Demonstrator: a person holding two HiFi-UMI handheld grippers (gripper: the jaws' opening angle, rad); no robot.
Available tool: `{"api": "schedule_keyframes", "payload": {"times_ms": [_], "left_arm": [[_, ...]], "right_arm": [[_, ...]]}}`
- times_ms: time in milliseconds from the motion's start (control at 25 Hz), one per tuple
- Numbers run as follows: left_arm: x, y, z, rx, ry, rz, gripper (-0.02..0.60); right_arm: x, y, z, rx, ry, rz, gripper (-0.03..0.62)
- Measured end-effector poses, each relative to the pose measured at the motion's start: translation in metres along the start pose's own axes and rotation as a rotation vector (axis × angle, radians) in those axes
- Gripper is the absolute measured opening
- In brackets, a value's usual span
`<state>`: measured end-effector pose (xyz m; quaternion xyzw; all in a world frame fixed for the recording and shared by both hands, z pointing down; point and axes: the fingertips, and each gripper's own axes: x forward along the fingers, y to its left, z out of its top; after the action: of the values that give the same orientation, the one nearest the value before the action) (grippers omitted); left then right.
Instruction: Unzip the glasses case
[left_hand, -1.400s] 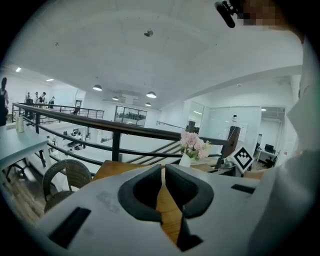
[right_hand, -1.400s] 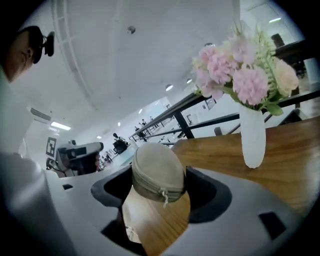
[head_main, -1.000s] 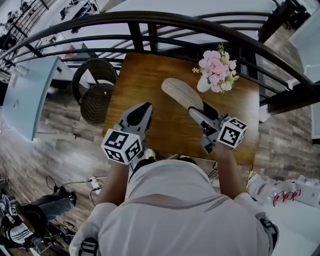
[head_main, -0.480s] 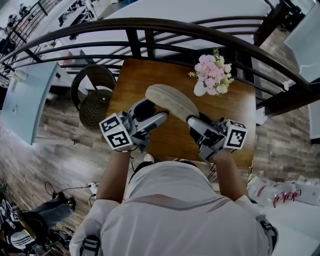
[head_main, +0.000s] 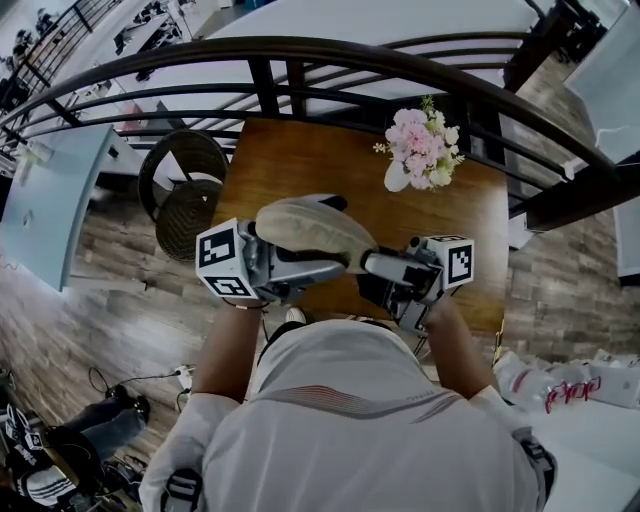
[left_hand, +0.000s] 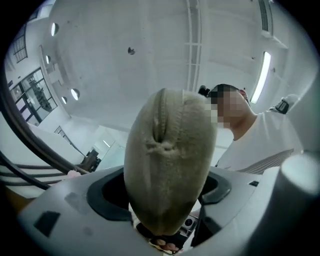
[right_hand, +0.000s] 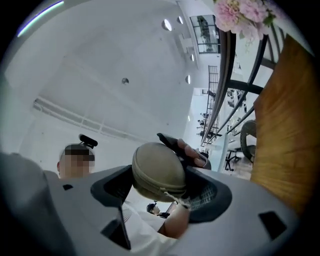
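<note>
Left gripper view: jaws of my left gripper (left_hand: 165, 197), just opened wide, stand around one end of the tan glasses case (left_hand: 167, 160) without clamping. My right gripper (right_hand: 160, 187) clamps the other end above the table (head_main: 300, 160); flowers (head_main: 420, 150) at one o'clock.

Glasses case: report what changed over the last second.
The right gripper, shut on the glasses case, lifted it off the table. The left gripper swung in from the left; its jaws have just been opening and now stand round the case's other end. The flowers stayed put.
</note>
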<state>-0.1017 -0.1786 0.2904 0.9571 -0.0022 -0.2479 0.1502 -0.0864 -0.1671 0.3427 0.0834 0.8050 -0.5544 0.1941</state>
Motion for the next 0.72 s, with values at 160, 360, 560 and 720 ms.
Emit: {"api": "schedule_keyframes", "payload": {"times_ms": [160, 360, 560, 720], "left_arm": [[0.000, 0.011, 0.003, -0.028, -0.022, 0.057, 0.328], [-0.014, 0.046, 0.006, -0.181, -0.099, 0.215, 0.322], [-0.028, 0.075, 0.007, -0.269, -0.098, 0.364, 0.304], [-0.025, 0.080, 0.001, -0.247, -0.042, 0.433, 0.301]], "right_arm": [[0.004, 0.002, 0.006, 0.008, -0.013, 0.015, 0.390], [-0.017, 0.005, 0.023, -0.226, -0.063, -0.107, 0.360], [-0.038, -0.001, 0.038, -0.643, 0.035, -0.411, 0.334], [-0.048, -0.029, 0.031, -0.958, 0.279, -0.755, 0.303]]}}
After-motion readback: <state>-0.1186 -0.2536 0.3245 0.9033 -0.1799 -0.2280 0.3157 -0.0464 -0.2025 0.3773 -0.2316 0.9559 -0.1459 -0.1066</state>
